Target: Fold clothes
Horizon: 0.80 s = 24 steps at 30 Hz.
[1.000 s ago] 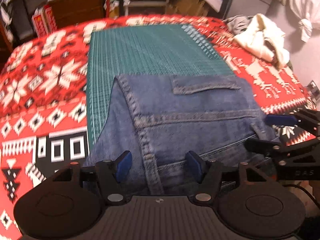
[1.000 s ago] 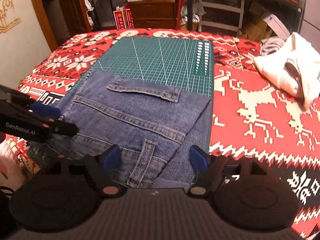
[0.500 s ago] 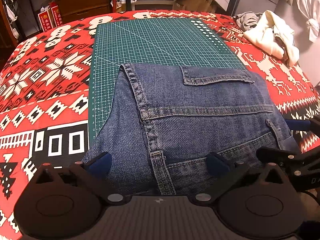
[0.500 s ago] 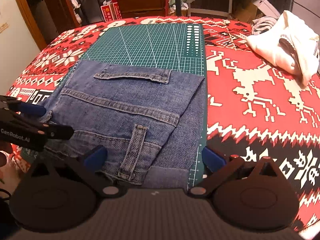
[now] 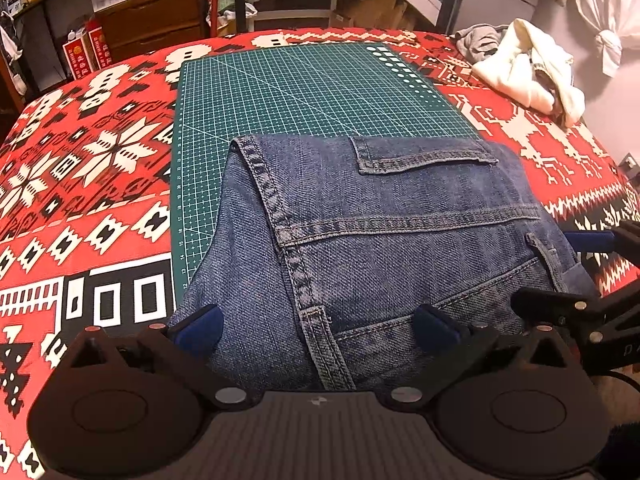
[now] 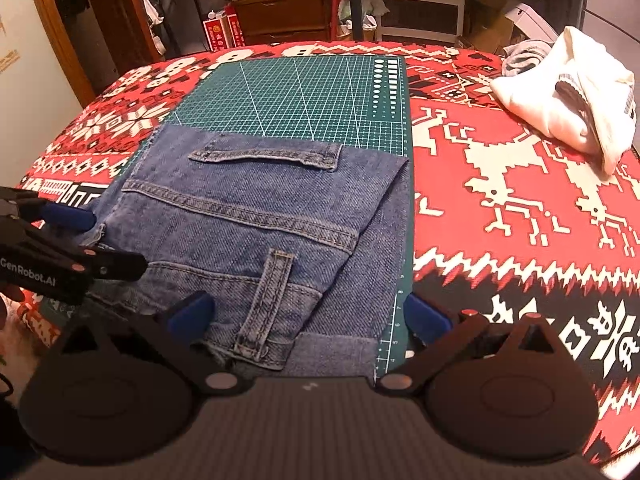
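Note:
Folded blue jeans (image 5: 380,240) (image 6: 256,232) lie in a compact rectangle on the near half of a green cutting mat (image 5: 312,88) (image 6: 304,96). My left gripper (image 5: 316,326) is open, its blue pads spread wide above the near edge of the denim, holding nothing. My right gripper (image 6: 308,314) is open too, fingers wide over the jeans' near right corner. The right gripper's fingers (image 5: 592,240) show at the right edge of the left wrist view. At the left edge of the right wrist view are the left gripper's fingers (image 6: 72,216).
A red, white and black patterned cloth (image 5: 80,184) (image 6: 520,200) covers the table. A crumpled cream garment (image 5: 528,68) (image 6: 572,96) and a grey one (image 5: 476,40) lie at the far right. Shelves, drawers and boxes stand behind the table.
Both grippers have opened wider and drawn back slightly from the jeans. The jeans lie as they did.

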Motion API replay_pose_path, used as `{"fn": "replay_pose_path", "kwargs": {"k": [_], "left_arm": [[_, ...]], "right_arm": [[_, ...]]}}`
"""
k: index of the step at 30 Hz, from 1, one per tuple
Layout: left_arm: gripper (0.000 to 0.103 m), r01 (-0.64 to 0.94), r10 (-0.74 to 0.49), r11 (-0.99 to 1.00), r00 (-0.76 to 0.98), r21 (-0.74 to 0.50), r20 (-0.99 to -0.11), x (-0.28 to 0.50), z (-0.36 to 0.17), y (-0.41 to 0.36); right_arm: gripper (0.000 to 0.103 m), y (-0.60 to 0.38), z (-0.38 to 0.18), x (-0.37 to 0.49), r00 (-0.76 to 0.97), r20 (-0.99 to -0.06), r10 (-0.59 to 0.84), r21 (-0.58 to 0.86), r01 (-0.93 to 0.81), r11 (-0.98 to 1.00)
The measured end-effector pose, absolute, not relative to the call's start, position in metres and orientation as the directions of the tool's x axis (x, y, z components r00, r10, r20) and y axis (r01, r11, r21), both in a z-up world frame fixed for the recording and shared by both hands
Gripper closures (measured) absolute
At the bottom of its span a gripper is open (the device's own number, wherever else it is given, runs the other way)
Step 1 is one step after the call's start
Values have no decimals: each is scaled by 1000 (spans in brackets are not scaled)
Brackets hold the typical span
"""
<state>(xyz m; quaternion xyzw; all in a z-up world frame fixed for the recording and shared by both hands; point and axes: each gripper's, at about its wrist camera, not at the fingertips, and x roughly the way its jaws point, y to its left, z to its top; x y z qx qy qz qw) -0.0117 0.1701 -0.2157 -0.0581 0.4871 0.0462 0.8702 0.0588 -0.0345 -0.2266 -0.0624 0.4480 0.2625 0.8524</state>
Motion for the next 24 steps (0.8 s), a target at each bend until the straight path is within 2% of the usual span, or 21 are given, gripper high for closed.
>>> {"fn": "replay_pose_path", "kwargs": {"k": [12, 14, 16, 17, 18, 20, 21, 22, 24], "left_arm": [[1, -151, 16, 986, 504, -70, -864, -9, -212, 172], [8, -147, 0, 986, 491, -82, -871, -6, -209, 175], [23, -147, -6, 985, 496, -91, -868, -6, -201, 177], [24, -149, -6, 984, 503, -94, -864, -6, -196, 179], [24, -152, -6, 983, 517, -99, -856, -6, -190, 182], [24, -159, -16, 980, 532, -118, -847, -7, -181, 189], [25, -163, -19, 979, 532, -124, -846, -7, -179, 194], [31, -167, -22, 977, 532, -131, -846, -7, -176, 199], [37, -174, -29, 974, 533, -143, -846, -7, -172, 210]], "right_arm": [[1, -36, -223, 63, 440, -806, 395, 142, -505, 851], [5, -41, -215, 65, 450, -797, 403, 147, -502, 852], [6, -49, -201, 65, 487, -765, 421, 152, -498, 854], [8, -53, -195, 66, 498, -754, 429, 163, -491, 856], [11, -58, -191, 68, 500, -750, 433, 177, -478, 860], [22, -67, -185, 72, 496, -753, 433, 207, -447, 870], [32, -71, -185, 74, 488, -758, 433, 222, -432, 874], [37, -75, -187, 76, 475, -766, 433, 237, -417, 877], [59, -81, -194, 81, 448, -783, 432, 266, -387, 883]]}}
